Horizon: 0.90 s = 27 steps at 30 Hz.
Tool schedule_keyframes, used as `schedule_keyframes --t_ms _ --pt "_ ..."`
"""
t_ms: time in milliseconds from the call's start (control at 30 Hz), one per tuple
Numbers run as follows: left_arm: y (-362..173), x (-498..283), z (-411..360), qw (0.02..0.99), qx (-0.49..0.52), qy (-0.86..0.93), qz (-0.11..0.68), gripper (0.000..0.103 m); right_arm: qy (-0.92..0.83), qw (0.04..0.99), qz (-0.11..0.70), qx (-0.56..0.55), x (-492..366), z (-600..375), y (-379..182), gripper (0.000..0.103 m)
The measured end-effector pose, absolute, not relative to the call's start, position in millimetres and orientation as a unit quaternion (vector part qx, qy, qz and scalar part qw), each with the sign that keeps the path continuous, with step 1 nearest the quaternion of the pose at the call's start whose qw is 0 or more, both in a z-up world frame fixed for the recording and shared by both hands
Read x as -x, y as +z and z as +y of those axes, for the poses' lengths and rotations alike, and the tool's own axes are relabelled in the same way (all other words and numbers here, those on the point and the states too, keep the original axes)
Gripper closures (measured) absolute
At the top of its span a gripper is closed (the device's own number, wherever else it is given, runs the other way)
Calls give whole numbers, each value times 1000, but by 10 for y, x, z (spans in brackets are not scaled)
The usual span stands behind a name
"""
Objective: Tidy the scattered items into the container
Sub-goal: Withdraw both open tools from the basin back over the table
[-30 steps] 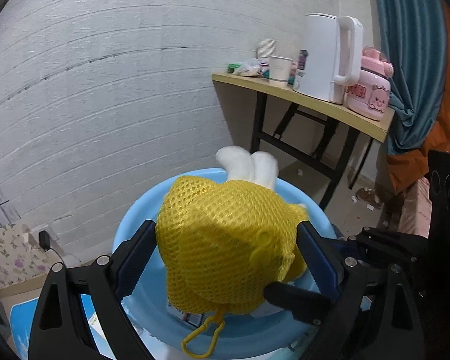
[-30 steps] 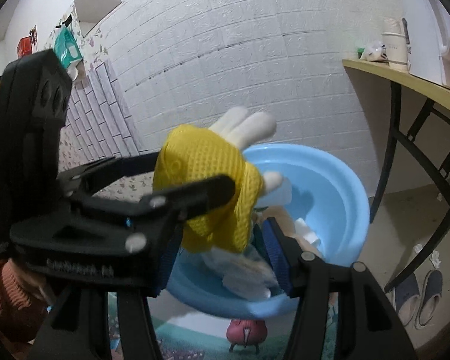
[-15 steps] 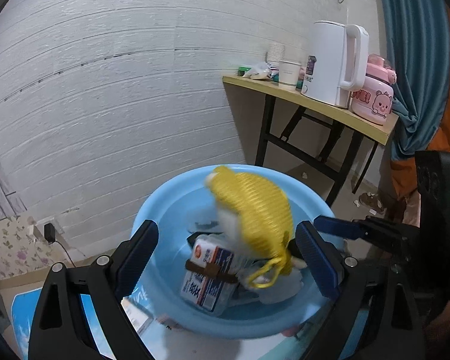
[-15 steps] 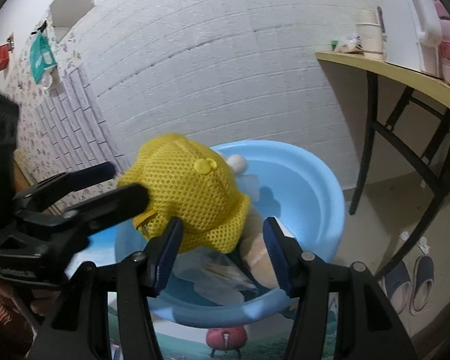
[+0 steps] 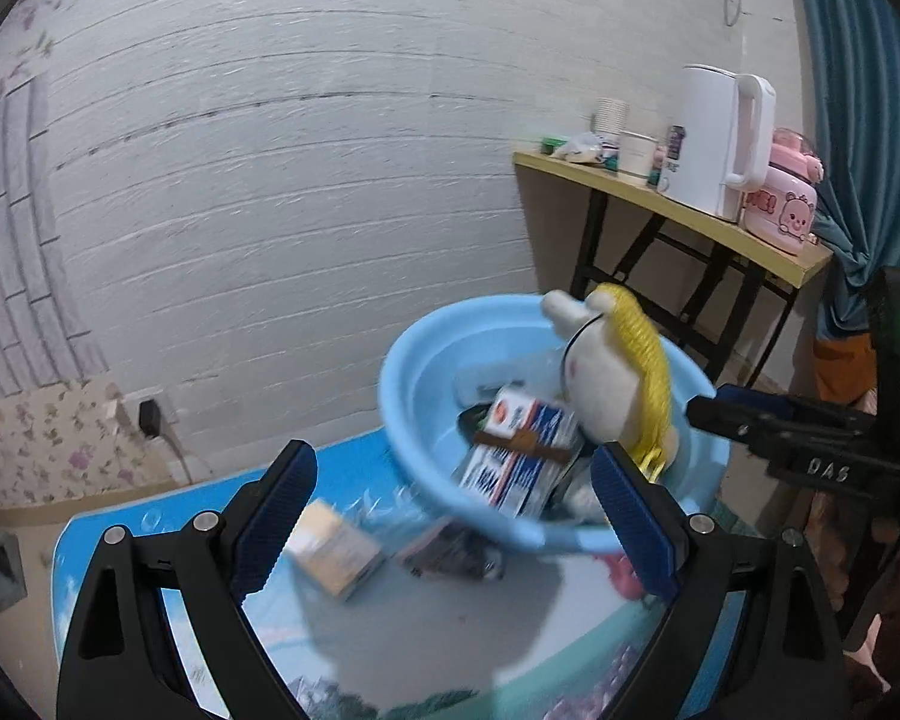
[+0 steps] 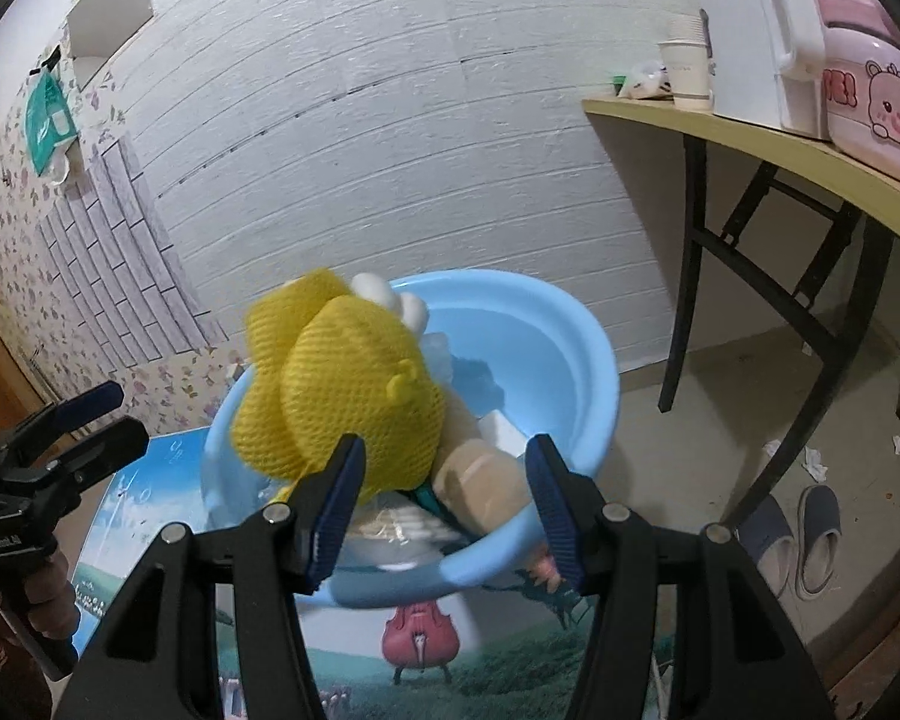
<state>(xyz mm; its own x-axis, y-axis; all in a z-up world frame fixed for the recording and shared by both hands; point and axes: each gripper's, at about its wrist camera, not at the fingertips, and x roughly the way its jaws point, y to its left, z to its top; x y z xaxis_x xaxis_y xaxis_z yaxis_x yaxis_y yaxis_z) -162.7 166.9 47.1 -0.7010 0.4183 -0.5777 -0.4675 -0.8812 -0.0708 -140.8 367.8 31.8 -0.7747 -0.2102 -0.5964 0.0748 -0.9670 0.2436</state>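
A light blue basin [image 5: 402,420] [image 6: 594,396] stands on a printed mat. A white plush toy in a yellow mesh hat [image 5: 600,384] [image 6: 342,396] lies in it, slightly blurred, on top of a blue-and-white carton [image 5: 522,456] and a beige roll [image 6: 480,480]. On the mat beside the basin lie a small yellowish box [image 5: 336,546] and a dark packet [image 5: 450,552]. My left gripper [image 5: 450,462] [image 6: 60,426] is open, back from the basin, with nothing between its pads. My right gripper [image 6: 447,450] [image 5: 714,402] hangs half open over the basin's near rim, gripping nothing.
A white brick wall runs close behind the basin. To the right a side table carries a white kettle [image 5: 720,138], a pink cooker [image 5: 780,210] and paper cups [image 6: 684,72]. Slippers [image 6: 816,528] lie on the floor under it. A hand [image 6: 30,588] holds the left gripper.
The plush toy was between my left gripper's pads and now lies in the basin. The left gripper drew back and leftward, so the box and packet on the mat came into view.
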Motion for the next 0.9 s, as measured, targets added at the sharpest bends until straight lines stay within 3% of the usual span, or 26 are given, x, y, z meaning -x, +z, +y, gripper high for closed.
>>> schedule_keyframes --t_ms 900 --pt "-50 1050 749 189 339 921 12 7 -929 134 -40 -342 780 2902 417 48"
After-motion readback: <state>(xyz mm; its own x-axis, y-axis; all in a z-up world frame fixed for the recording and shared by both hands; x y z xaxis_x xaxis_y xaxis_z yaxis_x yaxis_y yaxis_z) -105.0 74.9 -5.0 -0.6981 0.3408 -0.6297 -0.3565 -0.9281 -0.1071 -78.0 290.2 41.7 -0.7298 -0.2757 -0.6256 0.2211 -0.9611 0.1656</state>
